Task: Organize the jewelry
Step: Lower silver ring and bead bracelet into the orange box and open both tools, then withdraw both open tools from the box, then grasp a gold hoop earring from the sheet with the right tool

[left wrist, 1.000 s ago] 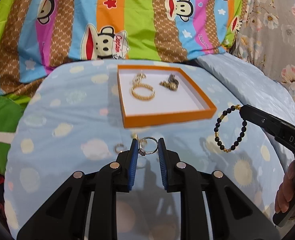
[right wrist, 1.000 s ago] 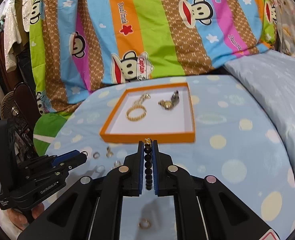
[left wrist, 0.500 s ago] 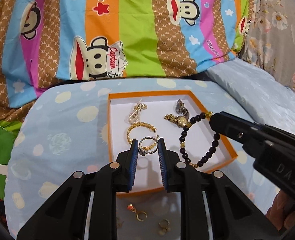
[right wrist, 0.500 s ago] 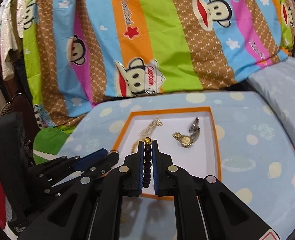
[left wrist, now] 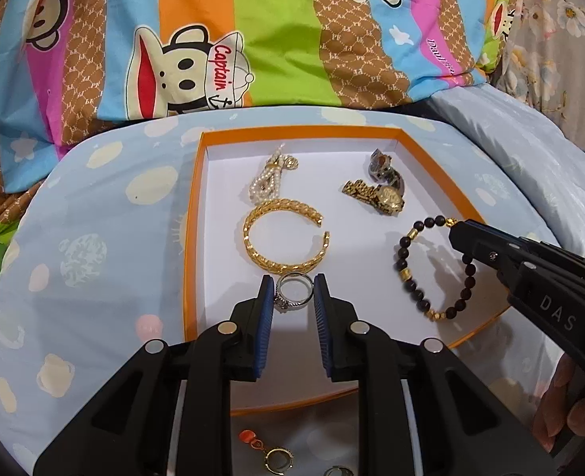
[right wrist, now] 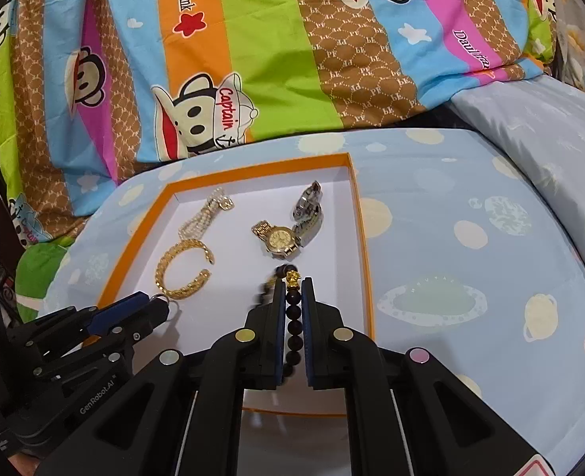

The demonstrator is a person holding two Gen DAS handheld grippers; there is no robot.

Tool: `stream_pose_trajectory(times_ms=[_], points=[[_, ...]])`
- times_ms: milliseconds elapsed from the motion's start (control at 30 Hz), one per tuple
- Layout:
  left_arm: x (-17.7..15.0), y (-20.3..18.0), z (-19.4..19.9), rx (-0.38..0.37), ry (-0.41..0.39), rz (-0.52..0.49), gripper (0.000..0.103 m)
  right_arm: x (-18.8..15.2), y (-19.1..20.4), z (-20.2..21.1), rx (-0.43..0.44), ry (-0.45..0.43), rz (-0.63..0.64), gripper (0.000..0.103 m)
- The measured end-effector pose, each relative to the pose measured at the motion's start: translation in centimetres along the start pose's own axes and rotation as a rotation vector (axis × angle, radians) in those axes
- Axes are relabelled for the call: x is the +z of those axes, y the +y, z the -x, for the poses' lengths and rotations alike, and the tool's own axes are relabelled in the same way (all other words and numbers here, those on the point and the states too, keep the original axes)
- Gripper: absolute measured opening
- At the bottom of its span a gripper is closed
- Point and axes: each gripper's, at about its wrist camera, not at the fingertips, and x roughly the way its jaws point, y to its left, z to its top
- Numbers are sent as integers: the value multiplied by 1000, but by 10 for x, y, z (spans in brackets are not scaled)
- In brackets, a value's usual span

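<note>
Ring (left wrist: 293,290) between left fingers (left wrist: 266,309)

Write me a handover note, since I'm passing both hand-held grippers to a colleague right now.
Left hand-held gripper: shut on a silver stone-set ring, over the orange-rimmed white tray.
Right hand-held gripper: shut on a black-and-gold beaded bracelet, hanging over the tray.
Done: gold cuff bangle, pearl strand, gold watch in the tray.
Left: release both; fetch small gold earrings from the blue bedsheet.
</note>
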Motion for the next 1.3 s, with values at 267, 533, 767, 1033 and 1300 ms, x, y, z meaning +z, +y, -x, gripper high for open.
stream_pose_trajectory(times_ms=[267, 533, 767, 1033, 1300], points=[[5, 11, 25, 16, -64, 43, 39, 4, 0, 27, 8, -83, -11, 19], [-8, 39, 85, 26, -137, 81, 46, -19, 4, 93, 29, -146, 28, 29], [-58, 64, 112, 59, -92, 124, 46, -70, 11, 130, 29, -116, 53, 35], [-108, 61, 118, 47, -22, 145, 46, -114, 21, 146, 29, -61, 85, 35], [-133, 40, 116, 4, 19, 127, 46, -146, 26, 147, 46, 7, 97, 35]])
